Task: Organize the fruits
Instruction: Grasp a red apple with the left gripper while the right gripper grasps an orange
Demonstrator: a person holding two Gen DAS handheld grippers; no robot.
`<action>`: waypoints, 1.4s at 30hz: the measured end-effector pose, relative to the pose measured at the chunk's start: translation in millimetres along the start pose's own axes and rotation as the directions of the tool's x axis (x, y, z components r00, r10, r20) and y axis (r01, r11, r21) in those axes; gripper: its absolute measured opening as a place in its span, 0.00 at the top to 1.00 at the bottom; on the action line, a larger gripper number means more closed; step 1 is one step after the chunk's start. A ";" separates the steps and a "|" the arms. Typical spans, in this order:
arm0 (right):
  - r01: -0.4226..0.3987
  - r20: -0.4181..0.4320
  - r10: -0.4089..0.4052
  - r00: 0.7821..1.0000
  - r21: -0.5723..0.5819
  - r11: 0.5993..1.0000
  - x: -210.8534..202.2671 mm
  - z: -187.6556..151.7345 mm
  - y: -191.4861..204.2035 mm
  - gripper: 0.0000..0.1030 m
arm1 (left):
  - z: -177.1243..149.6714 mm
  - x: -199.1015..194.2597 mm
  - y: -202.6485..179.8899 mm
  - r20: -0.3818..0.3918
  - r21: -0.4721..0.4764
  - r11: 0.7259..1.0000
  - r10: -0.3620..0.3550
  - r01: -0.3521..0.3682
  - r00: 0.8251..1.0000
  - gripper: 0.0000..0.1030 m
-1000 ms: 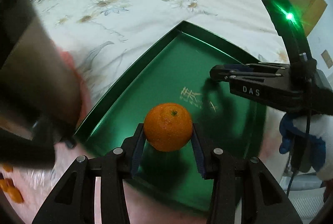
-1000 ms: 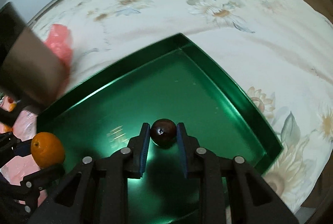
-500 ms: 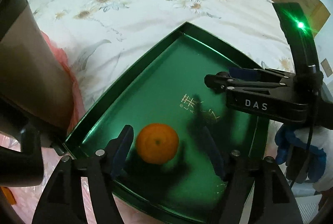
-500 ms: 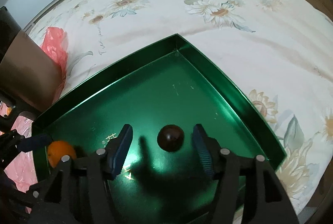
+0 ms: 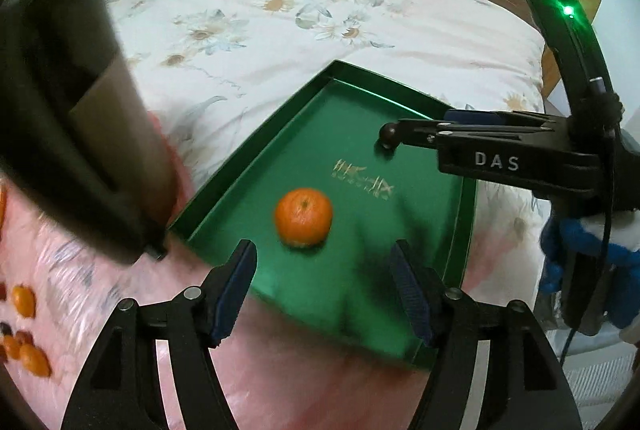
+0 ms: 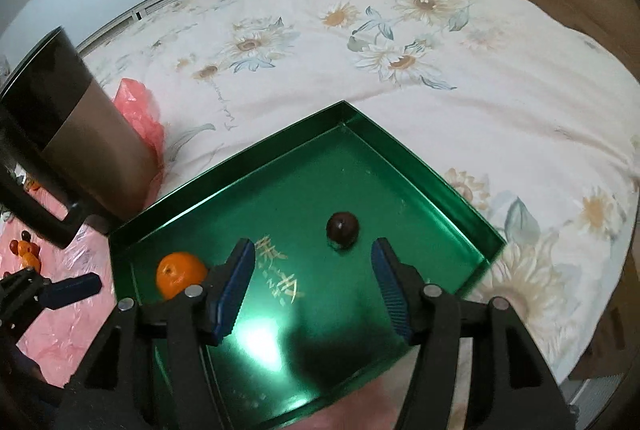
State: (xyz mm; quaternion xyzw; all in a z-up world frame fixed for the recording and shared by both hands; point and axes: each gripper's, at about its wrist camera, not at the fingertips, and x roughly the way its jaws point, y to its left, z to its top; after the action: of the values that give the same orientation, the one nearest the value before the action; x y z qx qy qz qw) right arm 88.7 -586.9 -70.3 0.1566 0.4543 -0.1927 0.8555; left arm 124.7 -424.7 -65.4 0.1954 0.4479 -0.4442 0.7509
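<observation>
**Operator:** Report the state of both grippers and the location of the fruit.

**Technician:** Your left gripper (image 5: 324,286) has its jaws parted, with nothing between the blue pads (image 5: 234,288). The jaws have just been opening. The mandarin (image 5: 304,217) sits on the floor of the green tray (image 5: 256,154), just ahead of the fingertips and clear of both. The picture is blurred, so you cannot read fine detail on the fruit.

**Operator:** And the right side?

**Technician:** Your right gripper (image 6: 312,282) also stands wide apart and grips nothing; its jaws have likewise just been opening. The dark round fruit (image 6: 342,228) rests on the tray floor beyond the pads, nearer the right pad (image 6: 390,288), touching neither. From this view the mandarin (image 6: 180,273) lies in the tray's left part, partly hidden behind the left finger.

**Operator:** Where is the tray?

**Technician:** The tray (image 6: 420,166) lies on a bed covered by a floral quilt (image 6: 400,50). Gold characters (image 6: 280,272) are printed on its floor, between the two fruits. A pink plastic bag (image 6: 60,322) spreads beside the tray's left edge, with more small fruits (image 5: 24,334) lying on it. A dark, box-like object (image 6: 76,134) stands above the bag; you cannot tell what it is.
</observation>
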 end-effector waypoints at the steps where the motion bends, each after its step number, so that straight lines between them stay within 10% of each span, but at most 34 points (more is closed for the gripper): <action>1: -0.006 0.000 0.006 1.000 0.004 1.000 -4.0 -3.4 3.0 0.09 | -3.8 -3.5 2.5 0.000 -0.005 1.000 0.007 -0.007 1.000 0.39; 23: -0.262 -0.099 0.244 0.965 -0.253 0.931 -43.0 -73.8 198.3 0.09 | -124.6 -103.6 134.8 -0.056 -0.267 0.940 0.203 -0.210 0.978 0.39; 32: -0.372 -0.152 0.339 0.928 -0.357 0.857 -30.9 -83.2 297.0 0.09 | -189.4 -149.3 215.0 -0.092 -0.419 0.846 0.320 -0.328 0.943 0.39; 42: -0.460 -0.197 0.416 0.888 -0.426 0.779 0.6 -80.4 395.4 0.09 | -249.5 -191.6 336.1 -0.135 -0.599 0.678 0.439 -0.426 0.888 0.39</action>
State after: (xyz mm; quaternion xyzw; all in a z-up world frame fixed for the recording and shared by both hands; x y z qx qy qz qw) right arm 218.0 -204.8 -77.4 0.0587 0.4766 0.1326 0.8671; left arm 244.1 19.9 -68.7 0.0367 0.5006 -0.0863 0.8606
